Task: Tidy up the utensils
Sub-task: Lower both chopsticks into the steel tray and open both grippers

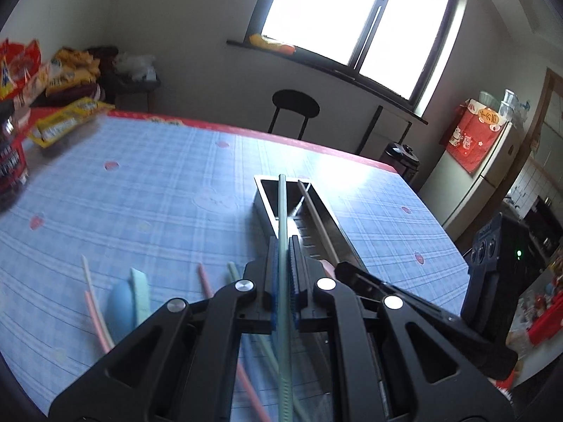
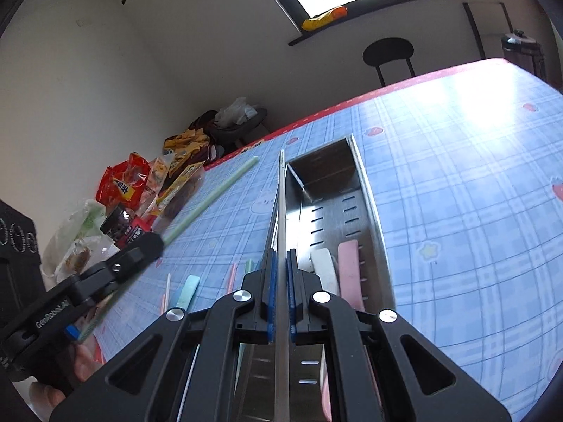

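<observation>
My left gripper (image 1: 282, 242) is shut on a long pale green chopstick (image 1: 281, 207) whose tip reaches over the near end of a steel slotted tray (image 1: 326, 208). My right gripper (image 2: 280, 256) is shut on a thin grey chopstick (image 2: 281, 204) that runs along the left rim of that tray (image 2: 376, 218). A white spoon (image 2: 325, 267) and a pink spoon (image 2: 348, 260) lie inside it. The right wrist view catches the left gripper (image 2: 155, 242) at the left with the green chopstick (image 2: 218, 191). The left wrist view shows the right gripper (image 1: 338, 266) beside the tray.
Loose on the blue checked tablecloth lie pink chopsticks (image 1: 93, 302), a blue spoon (image 1: 121, 302) and a green spoon (image 1: 140, 288). Snack bags (image 1: 67, 119) and a dark jar (image 1: 10, 161) crowd the far left. A black chair (image 1: 295, 105) stands behind the table.
</observation>
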The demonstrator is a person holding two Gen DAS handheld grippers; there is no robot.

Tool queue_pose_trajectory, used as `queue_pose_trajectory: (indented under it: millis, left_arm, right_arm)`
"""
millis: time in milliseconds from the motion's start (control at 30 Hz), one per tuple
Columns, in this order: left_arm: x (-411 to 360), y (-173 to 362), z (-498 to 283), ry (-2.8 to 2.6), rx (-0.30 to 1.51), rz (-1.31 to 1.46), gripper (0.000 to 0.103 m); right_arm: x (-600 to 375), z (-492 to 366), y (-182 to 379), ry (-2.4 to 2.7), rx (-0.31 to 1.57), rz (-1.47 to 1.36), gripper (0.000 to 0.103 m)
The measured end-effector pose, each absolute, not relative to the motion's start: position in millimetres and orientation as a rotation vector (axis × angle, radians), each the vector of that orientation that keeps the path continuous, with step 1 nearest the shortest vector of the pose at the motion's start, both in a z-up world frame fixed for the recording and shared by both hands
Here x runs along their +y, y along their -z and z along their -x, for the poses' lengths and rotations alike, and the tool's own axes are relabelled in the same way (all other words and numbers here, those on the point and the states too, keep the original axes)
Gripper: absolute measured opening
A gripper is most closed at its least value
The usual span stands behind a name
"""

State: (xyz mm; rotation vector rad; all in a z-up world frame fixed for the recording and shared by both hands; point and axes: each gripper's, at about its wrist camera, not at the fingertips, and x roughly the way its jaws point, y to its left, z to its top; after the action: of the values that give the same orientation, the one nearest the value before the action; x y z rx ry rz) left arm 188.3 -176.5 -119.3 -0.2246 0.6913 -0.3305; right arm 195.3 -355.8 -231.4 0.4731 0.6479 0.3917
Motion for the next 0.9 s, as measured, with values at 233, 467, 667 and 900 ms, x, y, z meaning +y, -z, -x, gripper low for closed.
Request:
queue_pose_trajectory:
  millis: [233,467,667,900]
  left_arm:
    - [-191.9,137.3,-205.7,0.314,0.758,0.271,0.01]
    - [-198.0,143.8,-211.4,0.295,0.786,0.29,0.01]
    - [-197.8,144.4,-213.7,0.268,0.795,0.311,0.01]
    - [-206.9,151.0,-222.4,0.258,0.836,0.345,0.01]
  right_arm:
    - [-357.2,-197.5,236.9,-0.368,0.671,-0.474,0.006]
    - [-361.3,-201.3,240.5,-0.35,0.683,-0.489,0.006]
    - [-359.7,-204.8,242.2,-0.343,0.689,-0.486,0.006]
    - [-360.5,-202.5,236.5,-0.328,0.685,-0.469,0.009]
